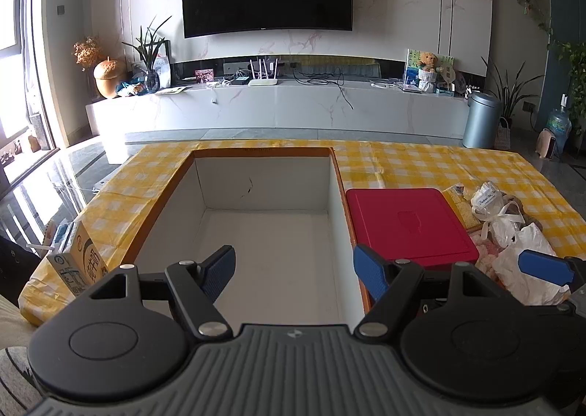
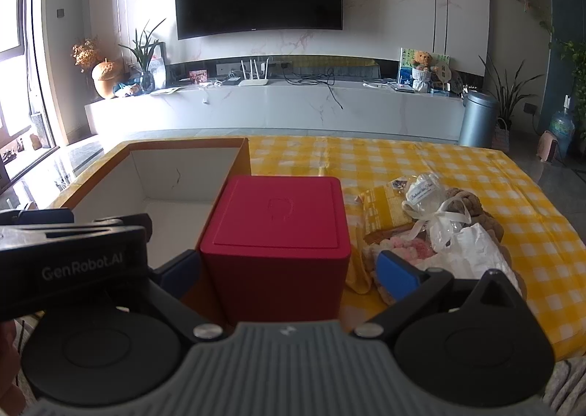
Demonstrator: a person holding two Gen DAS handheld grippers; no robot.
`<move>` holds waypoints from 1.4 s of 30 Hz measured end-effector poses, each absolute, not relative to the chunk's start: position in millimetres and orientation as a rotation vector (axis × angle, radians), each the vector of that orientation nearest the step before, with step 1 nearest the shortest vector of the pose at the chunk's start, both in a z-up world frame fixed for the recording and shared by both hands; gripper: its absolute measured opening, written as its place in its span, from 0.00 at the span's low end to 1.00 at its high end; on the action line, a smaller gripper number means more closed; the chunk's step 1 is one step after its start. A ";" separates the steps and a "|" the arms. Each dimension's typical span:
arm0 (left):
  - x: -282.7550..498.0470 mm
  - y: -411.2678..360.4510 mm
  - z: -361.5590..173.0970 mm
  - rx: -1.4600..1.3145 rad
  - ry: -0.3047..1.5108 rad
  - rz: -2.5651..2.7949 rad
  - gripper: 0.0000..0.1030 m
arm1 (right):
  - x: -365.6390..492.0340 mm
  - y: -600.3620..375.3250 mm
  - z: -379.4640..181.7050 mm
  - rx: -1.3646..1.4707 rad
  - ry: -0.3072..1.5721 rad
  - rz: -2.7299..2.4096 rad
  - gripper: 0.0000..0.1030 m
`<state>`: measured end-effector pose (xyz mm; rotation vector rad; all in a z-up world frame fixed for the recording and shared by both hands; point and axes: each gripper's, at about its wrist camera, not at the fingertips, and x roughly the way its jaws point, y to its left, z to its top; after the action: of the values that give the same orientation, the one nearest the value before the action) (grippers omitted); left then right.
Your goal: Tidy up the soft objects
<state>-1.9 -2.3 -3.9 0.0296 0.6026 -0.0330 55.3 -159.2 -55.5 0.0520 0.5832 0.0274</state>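
Note:
A pile of soft things lies on the yellow checked tablecloth (image 2: 421, 159) at the right: a white crumpled bag (image 2: 472, 251), a pink fluffy item (image 2: 410, 245), a brown plush (image 2: 465, 200), a yellow cloth (image 2: 384, 205) and a small clear pouch with ribbon (image 2: 421, 192). The pile shows in the left wrist view (image 1: 512, 233) too. An open cardboard box (image 1: 263, 233) with a white inside is empty. My left gripper (image 1: 295, 271) is open over the box's near part. My right gripper (image 2: 289, 271) is open, its jaws on either side of a red box (image 2: 278, 222).
A milk carton (image 1: 78, 262) stands at the table's left front corner. The red box (image 1: 406, 222) stands between the cardboard box and the soft pile. Behind the table are a TV console (image 1: 278, 104) and a grey bin (image 1: 479, 119).

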 end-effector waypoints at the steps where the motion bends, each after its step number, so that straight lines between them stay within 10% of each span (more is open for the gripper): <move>1: -2.4 -2.3 -4.0 0.033 0.603 -0.033 0.84 | 55.2 -158.9 -55.7 0.051 0.585 0.026 0.98; 20: 1.8 13.6 11.3 -0.062 0.607 -0.034 0.84 | 52.3 -181.7 -49.6 -0.140 0.580 -0.115 0.98; 42: 27.6 -95.6 -9.4 0.153 0.770 -0.416 0.86 | 82.5 -380.6 -87.8 0.028 1.008 -0.088 0.98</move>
<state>27.6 -95.6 -9.4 0.1534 0.7701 -0.4156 82.5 -380.6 -87.8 0.0276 1.0076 -0.0882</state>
